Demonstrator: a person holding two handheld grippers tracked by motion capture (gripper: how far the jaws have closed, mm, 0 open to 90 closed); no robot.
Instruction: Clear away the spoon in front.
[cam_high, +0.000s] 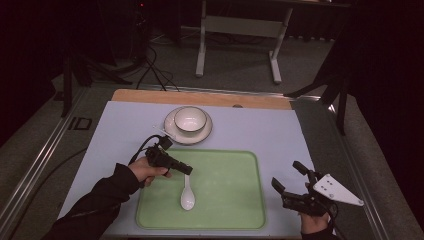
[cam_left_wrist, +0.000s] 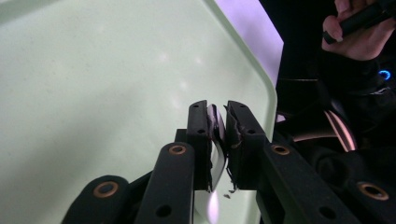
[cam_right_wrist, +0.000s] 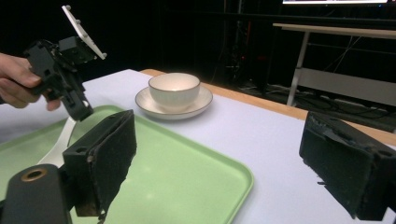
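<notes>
A white spoon (cam_high: 187, 200) lies with its bowl on the green tray (cam_high: 230, 190), handle pointing toward the far side. My left gripper (cam_high: 187, 170) is at the top of that handle. In the left gripper view the pads of my left gripper (cam_left_wrist: 218, 112) stand close together with the white handle (cam_left_wrist: 215, 135) pinched between them above the tray (cam_left_wrist: 93, 70). The right gripper view shows the spoon (cam_right_wrist: 58, 144) slanting up into the left gripper (cam_right_wrist: 79, 112). My right gripper (cam_high: 285, 173) stands open and holds nothing, just right of the tray; its jaws (cam_right_wrist: 219, 135) are wide apart.
A white bowl (cam_high: 190, 119) sits on a saucer (cam_high: 172, 132) behind the tray, on the pale blue mat (cam_high: 280, 135). A wooden strip (cam_high: 200, 97) edges the back of the table. Beyond it stand a white table frame (cam_high: 201, 45) and floor cables (cam_high: 155, 70).
</notes>
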